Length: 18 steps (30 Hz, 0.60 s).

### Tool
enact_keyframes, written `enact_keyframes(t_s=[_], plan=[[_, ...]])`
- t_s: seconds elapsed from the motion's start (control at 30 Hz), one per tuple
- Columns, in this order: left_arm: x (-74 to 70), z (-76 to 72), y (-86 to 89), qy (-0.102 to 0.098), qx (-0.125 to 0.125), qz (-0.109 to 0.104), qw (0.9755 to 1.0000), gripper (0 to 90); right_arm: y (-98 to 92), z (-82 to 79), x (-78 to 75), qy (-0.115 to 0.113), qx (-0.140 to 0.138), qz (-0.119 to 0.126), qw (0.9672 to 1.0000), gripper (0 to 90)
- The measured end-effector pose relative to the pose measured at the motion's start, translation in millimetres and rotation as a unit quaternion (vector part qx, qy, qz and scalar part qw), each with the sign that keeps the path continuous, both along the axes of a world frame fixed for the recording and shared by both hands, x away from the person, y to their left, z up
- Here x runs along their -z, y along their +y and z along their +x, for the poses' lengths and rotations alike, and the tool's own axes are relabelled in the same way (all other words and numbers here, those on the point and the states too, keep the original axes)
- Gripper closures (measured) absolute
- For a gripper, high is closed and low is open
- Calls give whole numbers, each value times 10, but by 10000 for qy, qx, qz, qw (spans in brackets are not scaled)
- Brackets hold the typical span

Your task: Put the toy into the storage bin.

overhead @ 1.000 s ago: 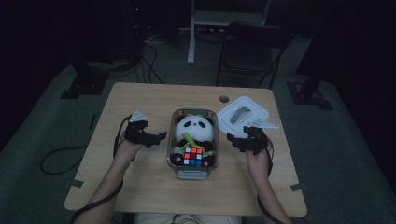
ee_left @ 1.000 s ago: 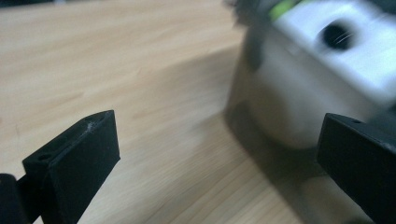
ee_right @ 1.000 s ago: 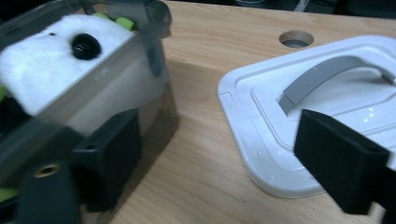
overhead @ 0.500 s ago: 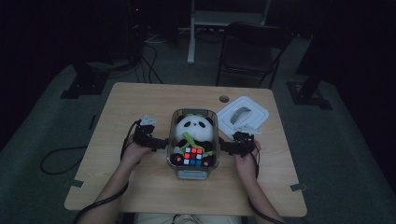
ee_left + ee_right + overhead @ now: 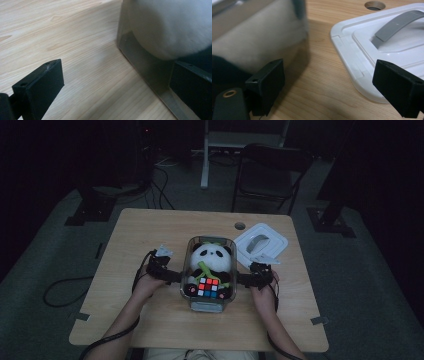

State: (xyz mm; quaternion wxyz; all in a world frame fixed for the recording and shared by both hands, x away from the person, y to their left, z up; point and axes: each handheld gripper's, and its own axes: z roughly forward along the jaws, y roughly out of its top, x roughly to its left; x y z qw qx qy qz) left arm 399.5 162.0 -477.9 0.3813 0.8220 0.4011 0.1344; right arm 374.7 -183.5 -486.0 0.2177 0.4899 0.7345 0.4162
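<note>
The clear box [image 5: 207, 306] with the panda toy [image 5: 212, 257] and puzzle cube [image 5: 208, 287] stands mid-table [image 5: 150, 230]. The left tool [image 5: 172, 276] and right tool [image 5: 244, 279] flank its sides, both wide open and holding nothing. The right tool's jaws have just been opening. I think both should press evenly, clear of the white lid [image 5: 262, 242].

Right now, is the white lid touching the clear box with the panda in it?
Apart. The right gripper view shows bare wood between the white lid and the clear box.
</note>
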Motion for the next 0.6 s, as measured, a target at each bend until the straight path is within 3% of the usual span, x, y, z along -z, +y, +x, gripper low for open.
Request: enact_keyframes(t_s=[0.1, 0.27, 0.6], plan=[[-19, -23, -63, 6, 76, 28, 10000, 5, -66, -2, 9, 44, 13, 96, 9999, 108], [-37, -62, -158, 38, 281, 103, 9995, 4, -154, 11, 23, 102, -26, 39, 9999, 108], [-48, -26, -264, 58, 340, 76, 9994, 4, -278, -43, 29, 136, 23, 106, 9998, 110]])
